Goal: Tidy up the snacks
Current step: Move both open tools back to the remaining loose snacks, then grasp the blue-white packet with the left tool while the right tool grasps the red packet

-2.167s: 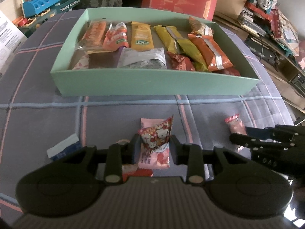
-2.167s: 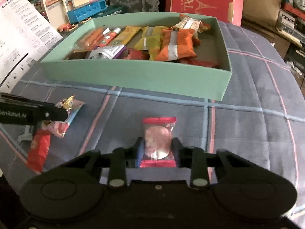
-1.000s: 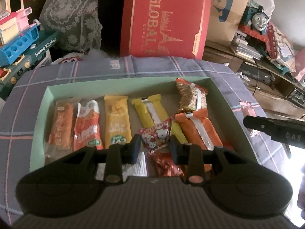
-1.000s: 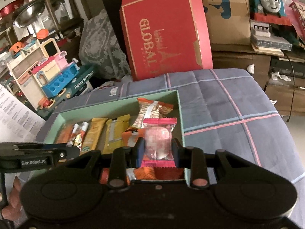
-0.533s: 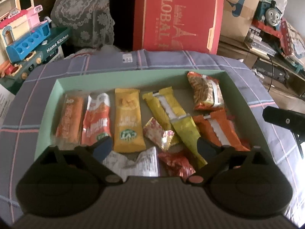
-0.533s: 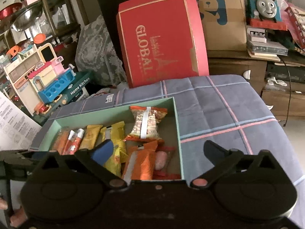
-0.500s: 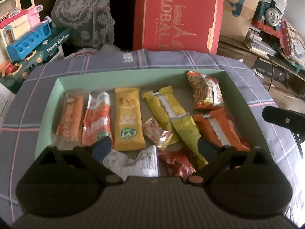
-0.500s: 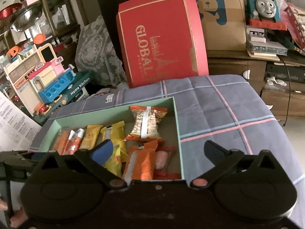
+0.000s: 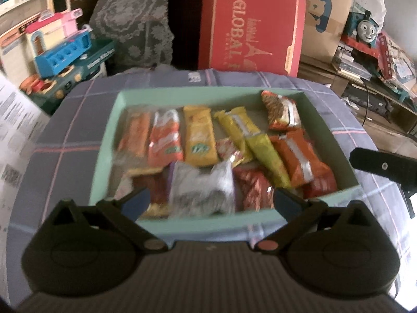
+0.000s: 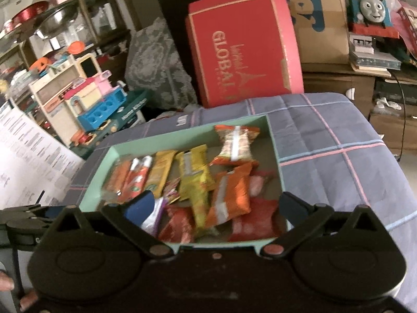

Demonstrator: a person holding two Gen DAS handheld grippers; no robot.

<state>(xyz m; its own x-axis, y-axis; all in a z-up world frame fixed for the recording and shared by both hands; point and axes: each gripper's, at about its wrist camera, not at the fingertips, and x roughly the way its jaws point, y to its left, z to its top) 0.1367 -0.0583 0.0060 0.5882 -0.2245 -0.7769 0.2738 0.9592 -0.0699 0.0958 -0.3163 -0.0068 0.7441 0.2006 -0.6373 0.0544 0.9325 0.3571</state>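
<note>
While backing off with the left gripper (image 9: 208, 203) and right gripper (image 10: 211, 208) wide open and empty, could bump the green box (image 9: 208, 224); snacks (image 9: 200, 140) inside.

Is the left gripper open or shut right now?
Open. The left gripper has just spread its jaws wide with nothing between them, above the green box of snacks.

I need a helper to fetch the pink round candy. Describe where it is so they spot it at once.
Look in the mint green box on the plaid cloth, at its right side. The pink candy lies between the orange packet and the right wall, the only clear wrapper showing a pale pink disc.
</note>
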